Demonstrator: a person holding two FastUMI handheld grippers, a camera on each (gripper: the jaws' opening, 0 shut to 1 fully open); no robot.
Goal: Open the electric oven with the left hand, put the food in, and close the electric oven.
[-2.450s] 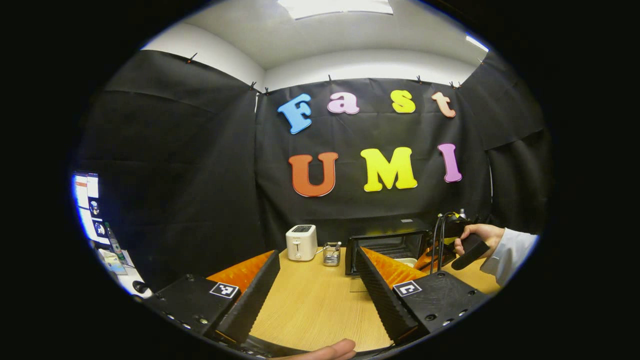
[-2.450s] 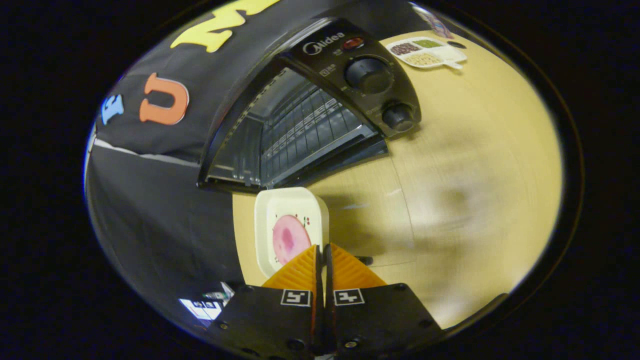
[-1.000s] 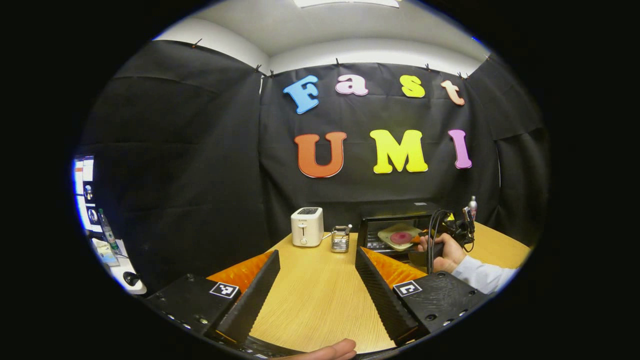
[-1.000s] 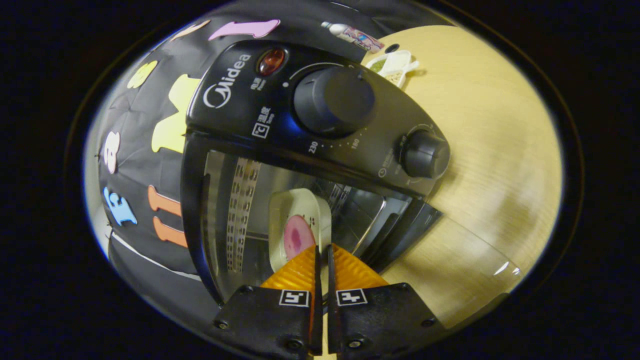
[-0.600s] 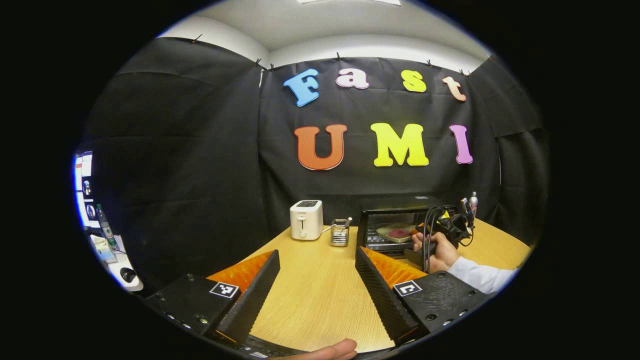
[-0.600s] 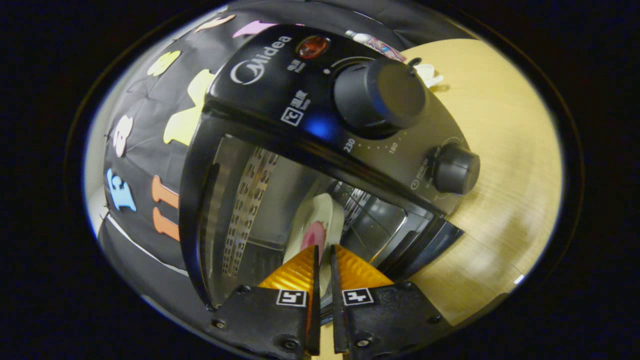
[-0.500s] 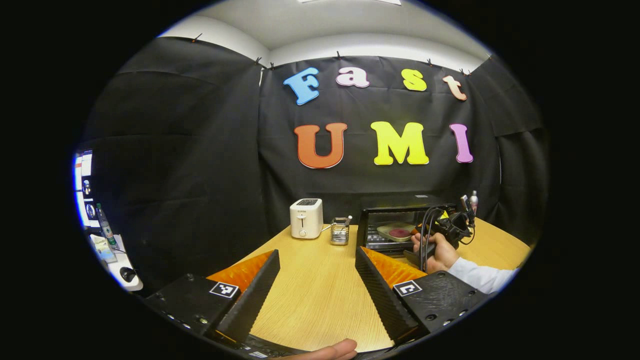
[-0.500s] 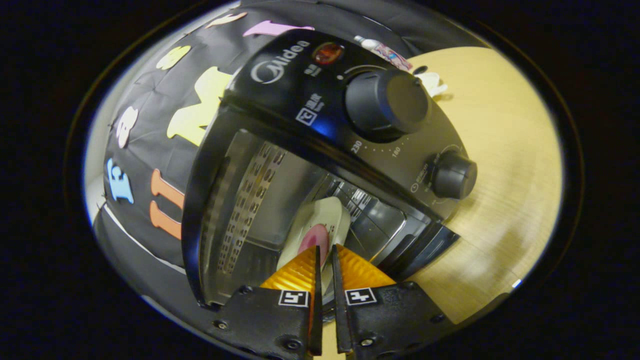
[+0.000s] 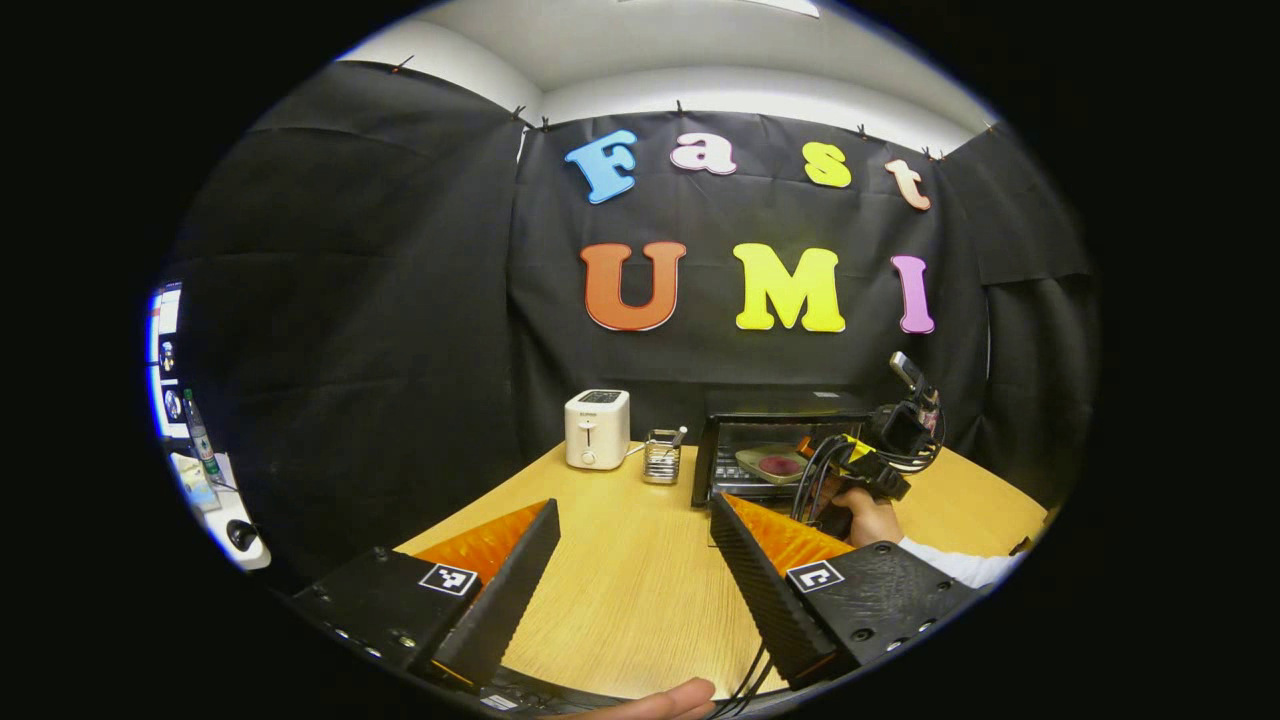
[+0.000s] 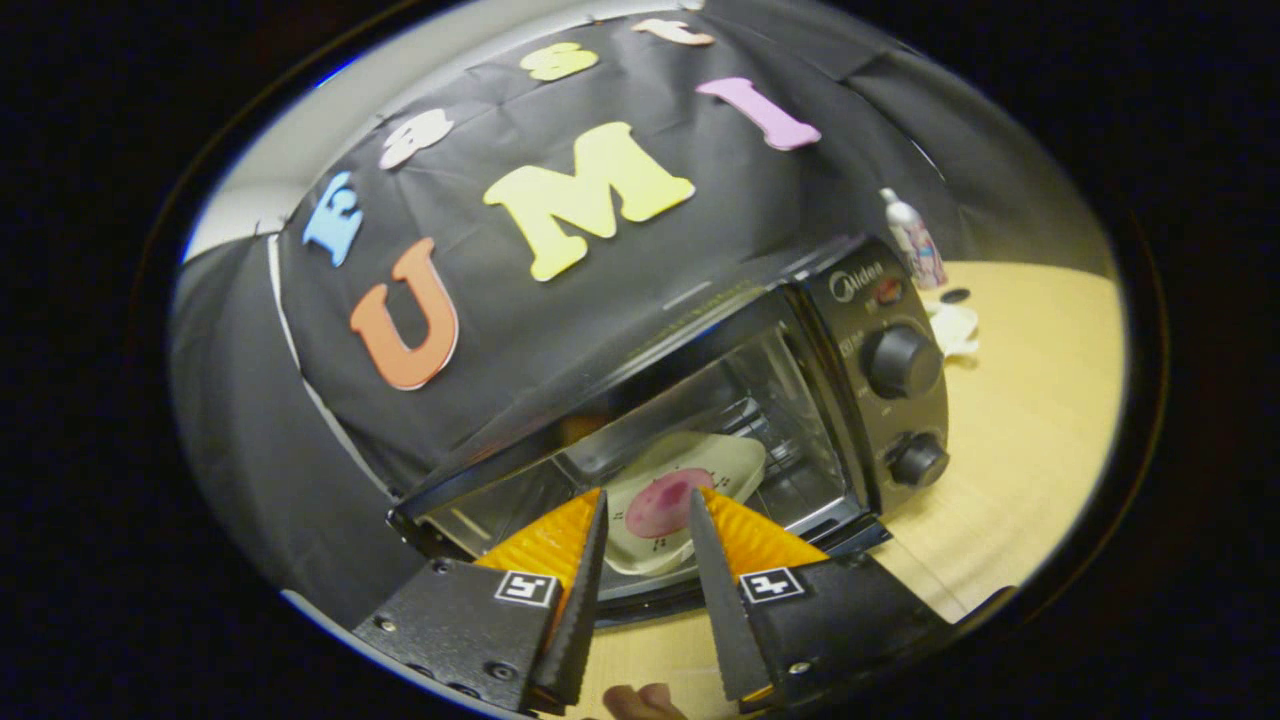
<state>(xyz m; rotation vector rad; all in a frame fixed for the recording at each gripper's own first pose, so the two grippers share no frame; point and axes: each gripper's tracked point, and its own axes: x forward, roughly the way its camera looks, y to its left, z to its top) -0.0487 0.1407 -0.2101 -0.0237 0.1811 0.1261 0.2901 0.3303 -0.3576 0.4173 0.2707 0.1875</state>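
Observation:
The black electric oven (image 10: 880, 350) stands with its door down. Inside it, on the rack, lies a cream plate (image 10: 735, 460) with a round pink piece of food (image 10: 665, 505). My right gripper (image 10: 647, 497) is open just in front of the oven's mouth, and its orange fingers are apart from the plate. In the left gripper view the oven (image 9: 775, 405) sits at the back right of the table, with the plate (image 9: 770, 465) inside it. A hand holds the right gripper (image 9: 812, 450) at its opening. My left gripper (image 9: 632, 505) hangs open over the table, holding nothing.
A white toaster (image 9: 597, 428) and a small wire holder (image 9: 660, 456) stand left of the oven on the wooden table (image 9: 620, 600). A bottle (image 10: 912, 240) and a white dish (image 10: 950, 325) sit right of the oven. Cables trail from the right gripper.
The right gripper carried the plate into the oven, opened, let it go and drew back a little. The left gripper stayed open and hardly moved.

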